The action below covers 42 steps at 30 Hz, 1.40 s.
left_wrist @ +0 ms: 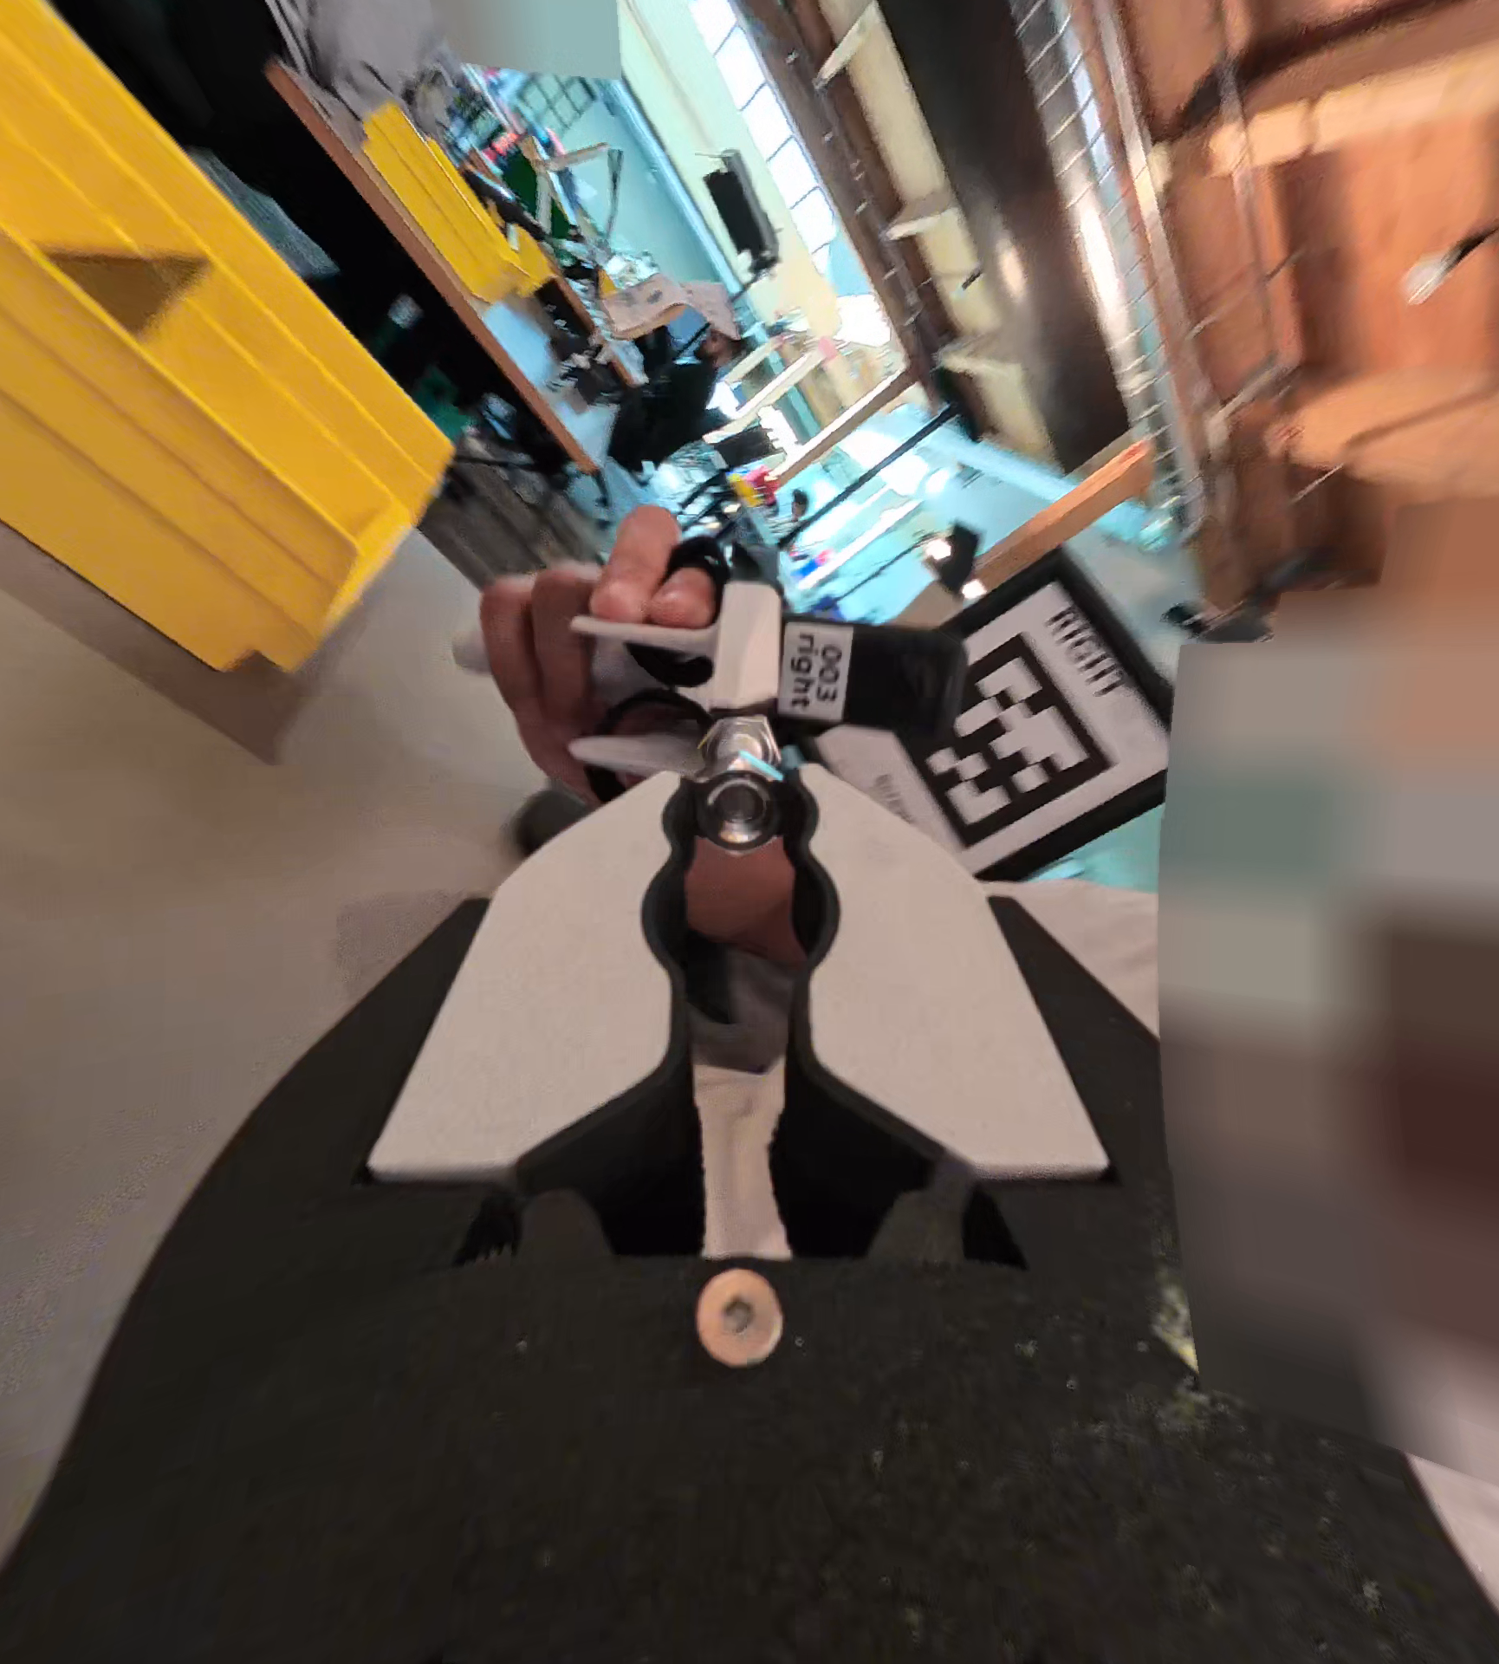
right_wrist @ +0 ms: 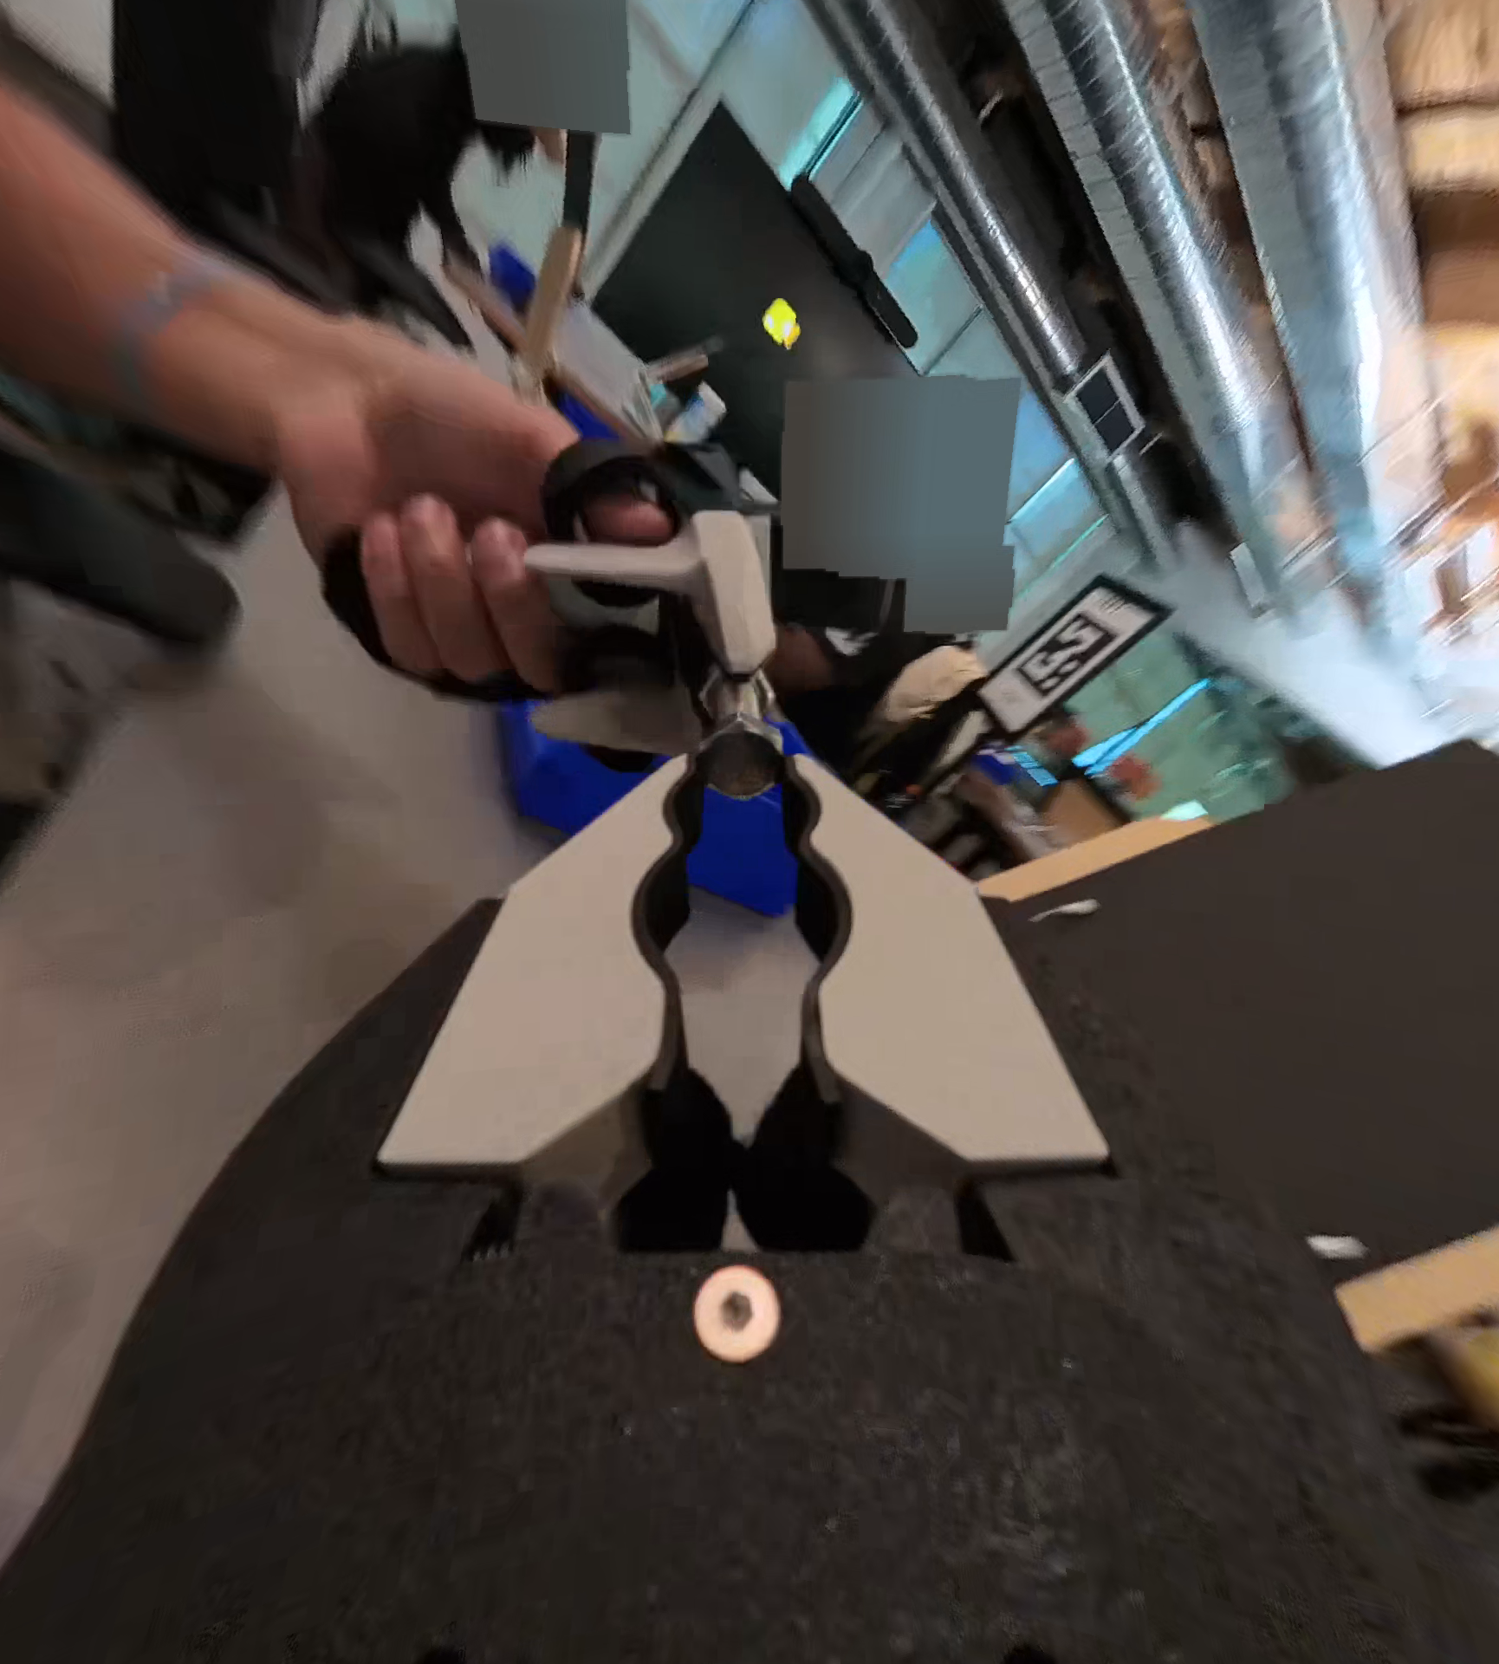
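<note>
Left gripper (left_wrist: 737, 801): jaws pinching one end of a metal bolt (left_wrist: 735, 821), held clear above the tabletop (left_wrist: 143, 900), while the right gripper (right_wrist: 739, 756), tip to tip straight ahead, pinches the opposite end, with what appears through blur to be a hex nut (left_wrist: 732, 740) between both jaws.

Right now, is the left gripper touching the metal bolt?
Touching: the left wrist view shows the left gripper clamped on the metal bolt, both fingertips against its round end.

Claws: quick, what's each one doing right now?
Left claw: closed on one end of a metal bolt.
Right claw: closed on the bolt's other end.
</note>
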{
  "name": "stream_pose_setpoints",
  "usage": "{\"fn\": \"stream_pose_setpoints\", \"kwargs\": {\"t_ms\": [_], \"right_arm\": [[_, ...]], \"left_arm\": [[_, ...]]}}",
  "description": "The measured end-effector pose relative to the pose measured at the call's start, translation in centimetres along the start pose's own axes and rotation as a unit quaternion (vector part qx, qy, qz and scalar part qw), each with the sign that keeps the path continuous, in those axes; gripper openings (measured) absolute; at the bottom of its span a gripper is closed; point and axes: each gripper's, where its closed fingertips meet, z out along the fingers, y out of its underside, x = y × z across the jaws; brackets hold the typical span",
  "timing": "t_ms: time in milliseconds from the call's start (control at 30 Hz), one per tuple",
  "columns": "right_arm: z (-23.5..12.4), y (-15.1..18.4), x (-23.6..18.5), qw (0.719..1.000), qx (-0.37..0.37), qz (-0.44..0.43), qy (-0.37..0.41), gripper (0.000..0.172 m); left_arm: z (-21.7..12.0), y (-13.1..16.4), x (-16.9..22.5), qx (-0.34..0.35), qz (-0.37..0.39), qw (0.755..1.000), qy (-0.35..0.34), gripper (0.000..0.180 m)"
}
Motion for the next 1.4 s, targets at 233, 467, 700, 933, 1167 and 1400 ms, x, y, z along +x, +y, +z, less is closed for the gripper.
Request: {"fn": "stream_pose_setpoints", "kwargs": {"t_ms": [233,467,700,933,1167,1400], "right_arm": [[0.3,-0.2,-0.7,0.996,-0.037,-0.084,-0.004,0.017],[0.9,0.8,-1.1,0.967,0.042,0.246,-0.052,0.016],[1.7,2.0,-1.6,0.812,0.105,0.557,-0.140,0.016],[2.1,2.4,-1.8,0.676,0.145,0.698,-0.186,0.016],[2.4,2.6,-2.3,0.657,0.138,0.717,-0.189,0.016],[1.9,2.6,-1.7,0.715,0.132,0.666,-0.164,0.016]], "left_arm": [[-0.5,0.6,0.0,0.008,-0.048,0.998,0.036,0.018],[-1.7,-0.5,-2.8,0.026,0.347,0.933,-0.091,0.065],[-3.6,0.0,-3.0,-0.031,0.636,0.760,-0.132,0.057],[-3.3,0.7,-2.4,-0.067,0.707,0.692,-0.127,0.045],[-3.0,0.9,-2.6,-0.062,0.704,0.697,-0.120,0.017],[-2.6,0.4,-2.6,-0.050,0.590,0.792,-0.147,0.017]]}}
